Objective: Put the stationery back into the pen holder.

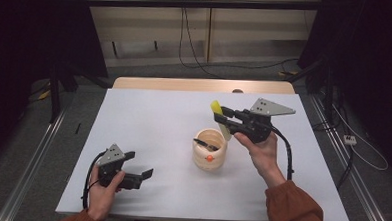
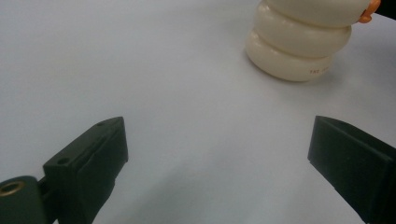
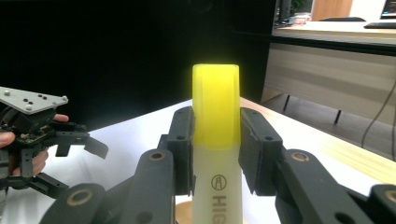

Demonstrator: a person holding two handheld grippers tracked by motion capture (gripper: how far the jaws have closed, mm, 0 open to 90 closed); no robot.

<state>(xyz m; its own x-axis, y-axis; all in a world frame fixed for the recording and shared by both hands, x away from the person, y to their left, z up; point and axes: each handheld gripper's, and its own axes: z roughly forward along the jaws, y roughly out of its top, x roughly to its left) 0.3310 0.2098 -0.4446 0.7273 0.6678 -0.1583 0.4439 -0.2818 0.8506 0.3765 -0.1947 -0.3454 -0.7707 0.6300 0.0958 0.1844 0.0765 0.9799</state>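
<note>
A highlighter [image 1: 216,108] with a yellow cap and a white body is clamped between the jaws of my right gripper [image 1: 223,114], which is held above the table just right of a cream ribbed pen cup [image 1: 209,151]. In the right gripper view the highlighter [image 3: 215,107] stands upright, and the right gripper [image 3: 215,140] is shut on it with both pads pressing its sides. A black pen [image 1: 205,144] leans inside the cup. My left gripper [image 1: 139,164] rests low at the table's front left, open and with nothing in it. In the left gripper view my left gripper [image 2: 217,144] has the cup [image 2: 303,42] ahead.
The white table [image 1: 148,118] has bare surface between the two grippers and along its far side. An orange spot [image 1: 210,159] marks the cup's front. Cables [image 1: 191,50] lie on the floor beyond the table. My left gripper [image 3: 46,135] appears farther off in the right gripper view.
</note>
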